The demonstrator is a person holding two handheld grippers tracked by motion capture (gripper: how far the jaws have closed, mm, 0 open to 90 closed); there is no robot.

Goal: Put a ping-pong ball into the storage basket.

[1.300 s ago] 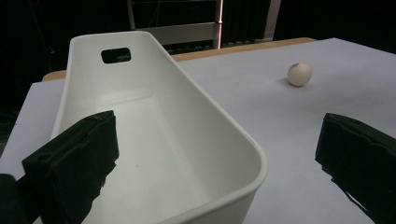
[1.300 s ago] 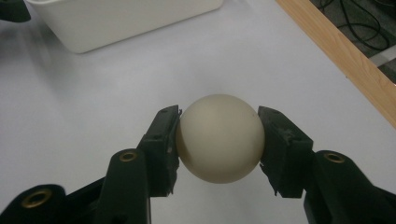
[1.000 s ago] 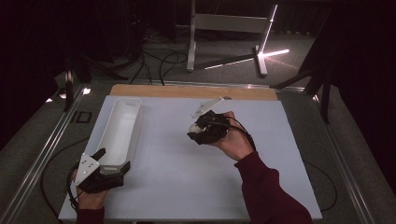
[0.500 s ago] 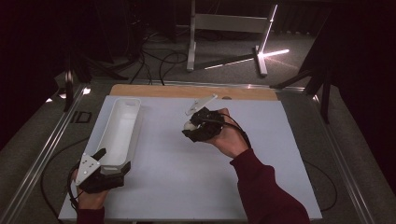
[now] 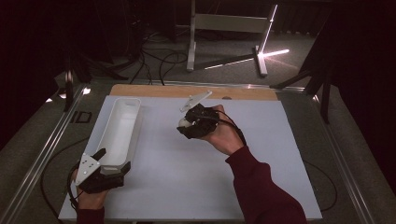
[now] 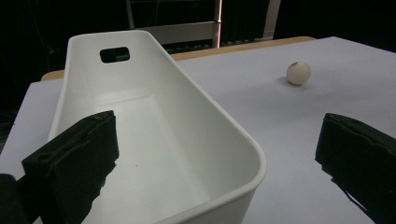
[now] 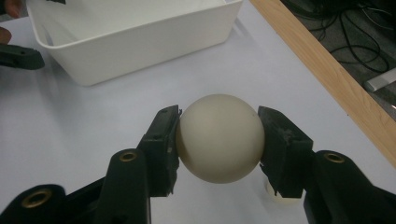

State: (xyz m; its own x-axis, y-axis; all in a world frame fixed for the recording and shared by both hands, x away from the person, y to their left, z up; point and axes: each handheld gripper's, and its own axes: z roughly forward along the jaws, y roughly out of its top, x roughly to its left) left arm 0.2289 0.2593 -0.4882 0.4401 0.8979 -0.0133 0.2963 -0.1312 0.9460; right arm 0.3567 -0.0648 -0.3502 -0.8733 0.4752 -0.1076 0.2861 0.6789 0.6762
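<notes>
Right gripper view: your right gripper (image 7: 219,140) has its jaws clamped on a cream ball (image 7: 220,137), one pad pressed to each side, the ball lifted clear of the white sheet (image 7: 93,121) that covers the table. A second pale ball (image 7: 280,196) peeks out low behind the right-hand jaw, mostly hidden. Beyond it sits the white tub (image 7: 135,42), long side facing you, with the wooden table edge (image 7: 327,70) running off at the right. High view: the right gripper (image 5: 185,125) hangs over the middle of the sheet (image 5: 187,177), a little toward the far edge, the ball (image 5: 184,123) just visible at its tip and well apart from the tub (image 5: 122,122). Your left gripper (image 5: 113,159) sits at the near end of the tub, near the left front corner of the sheet. Left gripper view: its jaws stand wide open, one inside the tub (image 6: 154,116) and one outside it, straddling the near end wall without pinching it. A handle slot (image 6: 114,54) shows in the far end wall. One ball (image 6: 298,73) shows in the distance over the sheet (image 6: 280,140), off to the right of the tub; whether it rests there or is held you cannot tell from here.
</notes>
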